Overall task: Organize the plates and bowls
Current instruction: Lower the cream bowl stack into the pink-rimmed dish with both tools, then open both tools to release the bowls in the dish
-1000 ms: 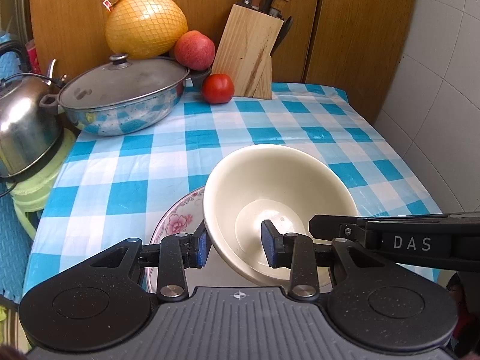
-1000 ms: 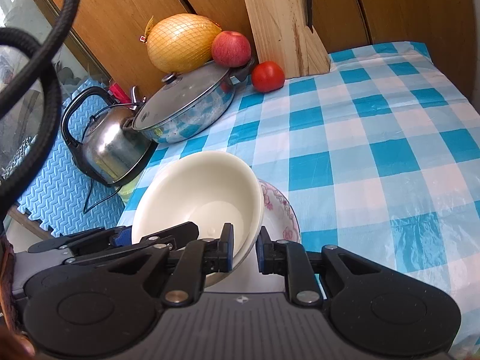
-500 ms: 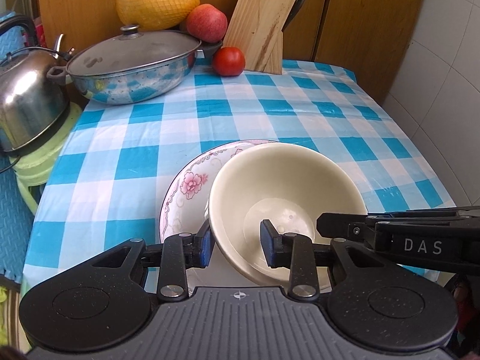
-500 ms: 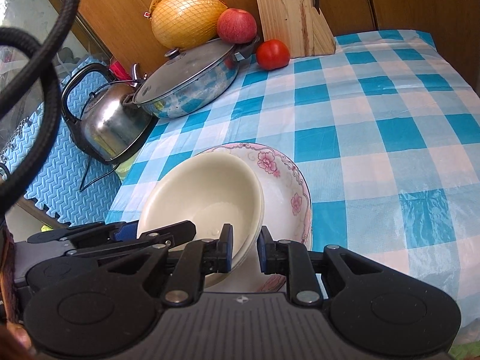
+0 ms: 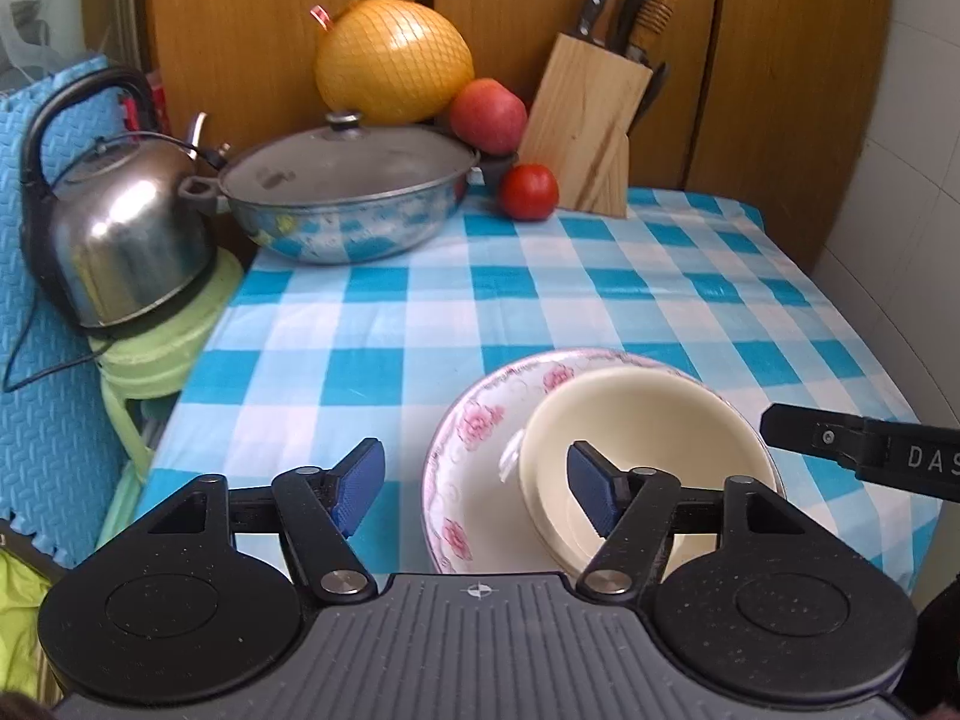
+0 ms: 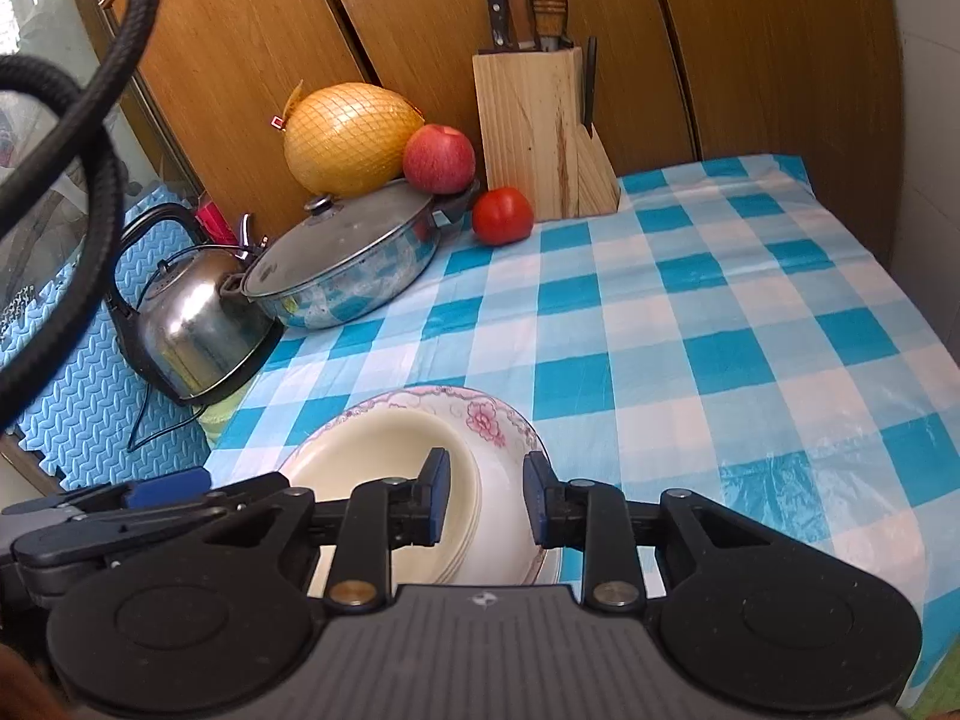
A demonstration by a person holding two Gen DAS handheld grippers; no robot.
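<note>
The cream bowl (image 5: 648, 438) sits nested in the floral bowl (image 5: 480, 438), low and right of centre in the left wrist view, on the checked cloth (image 5: 540, 300) near its front edge. It leans toward the right inside the larger bowl rather than sitting level.

The left gripper (image 5: 477, 495) is released and its jaws are opening wide: one pad hangs over bare cloth, the other above the cream bowl's hollow, neither pressing on anything. The right gripper (image 6: 486, 501) is opening too, its jaws straddling the rims of both bowls with a gap visible on each side, so it seems to have let go.

Both bowls look like glazed ceramic: stiff, smooth, probably slippery and easily chipped, and fairly heavy as a pair. The rim is the natural hold, one pad inside and one outside, best taken from two opposite sides.

The near rims of both bowls are hidden behind the gripper bodies, so how the cream bowl seats at the bottom cannot be told.
</note>
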